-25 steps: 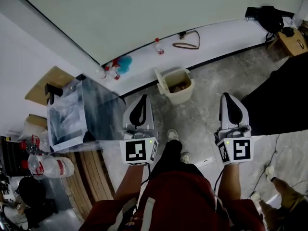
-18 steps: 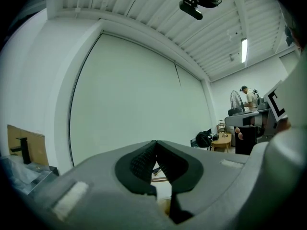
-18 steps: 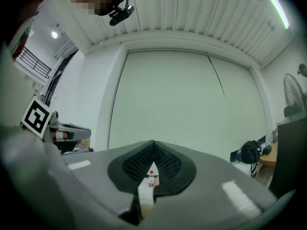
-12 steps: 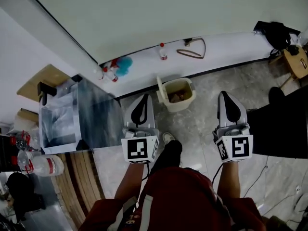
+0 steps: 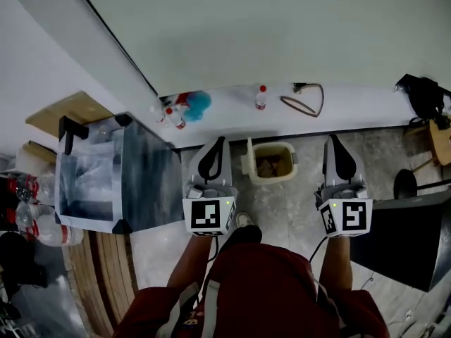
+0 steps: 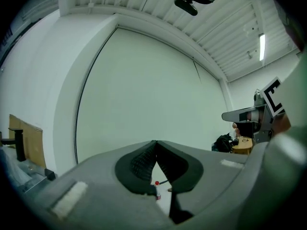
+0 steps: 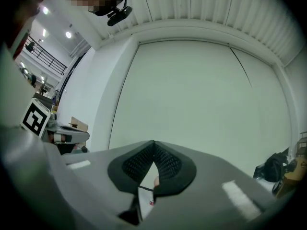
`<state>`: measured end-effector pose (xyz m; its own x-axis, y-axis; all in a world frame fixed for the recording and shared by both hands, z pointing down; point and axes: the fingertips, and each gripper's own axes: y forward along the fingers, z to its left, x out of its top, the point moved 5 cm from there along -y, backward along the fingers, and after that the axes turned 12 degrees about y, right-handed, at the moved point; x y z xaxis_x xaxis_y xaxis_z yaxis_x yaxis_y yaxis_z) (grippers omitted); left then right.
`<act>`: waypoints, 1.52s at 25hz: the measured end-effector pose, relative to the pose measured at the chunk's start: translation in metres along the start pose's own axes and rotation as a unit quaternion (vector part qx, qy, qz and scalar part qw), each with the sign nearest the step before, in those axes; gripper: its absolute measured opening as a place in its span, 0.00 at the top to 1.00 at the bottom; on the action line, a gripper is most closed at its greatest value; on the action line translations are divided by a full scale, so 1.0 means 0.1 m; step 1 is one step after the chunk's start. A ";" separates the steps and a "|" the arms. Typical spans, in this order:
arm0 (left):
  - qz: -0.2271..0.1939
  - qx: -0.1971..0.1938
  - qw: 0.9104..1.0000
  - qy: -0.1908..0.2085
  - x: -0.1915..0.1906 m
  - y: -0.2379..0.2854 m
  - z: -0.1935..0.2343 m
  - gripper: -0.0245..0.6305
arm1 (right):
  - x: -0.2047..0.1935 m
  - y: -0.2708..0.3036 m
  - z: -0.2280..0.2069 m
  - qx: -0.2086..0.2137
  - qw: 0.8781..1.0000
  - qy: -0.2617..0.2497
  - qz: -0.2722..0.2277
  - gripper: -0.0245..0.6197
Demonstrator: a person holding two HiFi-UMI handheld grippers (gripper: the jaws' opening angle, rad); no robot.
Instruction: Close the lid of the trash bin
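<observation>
1. Plastic bottles with red labels lie at the far left, partly cut off by the edge.
2. Next to them is a see-through box with black corners. A flat piece of brown cardboard shows just behind it.
3. Wooden boards lie on the near side of the box.
4. A white ledge runs along the bottom of the wall. On its left part sits a blue thing, just beside two little red-capped bottles.
5. The left tool is held by a person in a red top and points level at the wall. Its two jaws are pressed together, with nothing between them.
6. The trash bin is cream. It stands on the grey floor, right up against the ledge. From the head view it sits between the two tools.
7. Its lid stands up on the bin's left side, so the bin is open. Some brown stuff shows inside.
8. On the ledge behind the bin stand one more small bottle with a red cap and a thin loop.
9. The right tool also points level at the wall. Its jaws are together too, and it holds nothing.
10. A black bag sits at the far right by the wall. A dark surface fills the lower right corner.
</observation>
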<state>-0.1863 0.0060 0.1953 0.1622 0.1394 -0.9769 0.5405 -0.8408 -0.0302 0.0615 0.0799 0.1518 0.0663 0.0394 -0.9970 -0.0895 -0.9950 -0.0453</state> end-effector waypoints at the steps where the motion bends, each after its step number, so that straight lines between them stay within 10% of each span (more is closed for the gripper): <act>1: 0.000 0.005 1.000 -0.001 -0.02 0.07 0.07 0.95 | 0.00 0.13 0.01 0.006 1.000 -0.002 0.000 0.96; 10: 0.044 0.030 0.999 -0.008 -0.40 0.50 0.33 0.96 | -0.29 0.83 -0.03 0.039 0.999 0.007 0.033 0.96; 23: 0.184 0.028 0.982 -0.016 -1.45 1.04 -0.37 0.95 | -1.36 1.43 -0.75 0.103 0.983 0.061 0.135 0.96; 38: 0.373 -0.001 0.926 -0.060 -3.17 0.83 -1.22 0.85 | -2.71 1.36 -1.00 0.151 0.953 0.101 0.242 0.96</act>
<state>-0.0916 -0.0441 0.5284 0.3977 -0.5398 -0.7419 0.3165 -0.6783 0.6632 0.1303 -0.0756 0.4224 0.1323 -0.4664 -0.8746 -0.4385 -0.8189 0.3704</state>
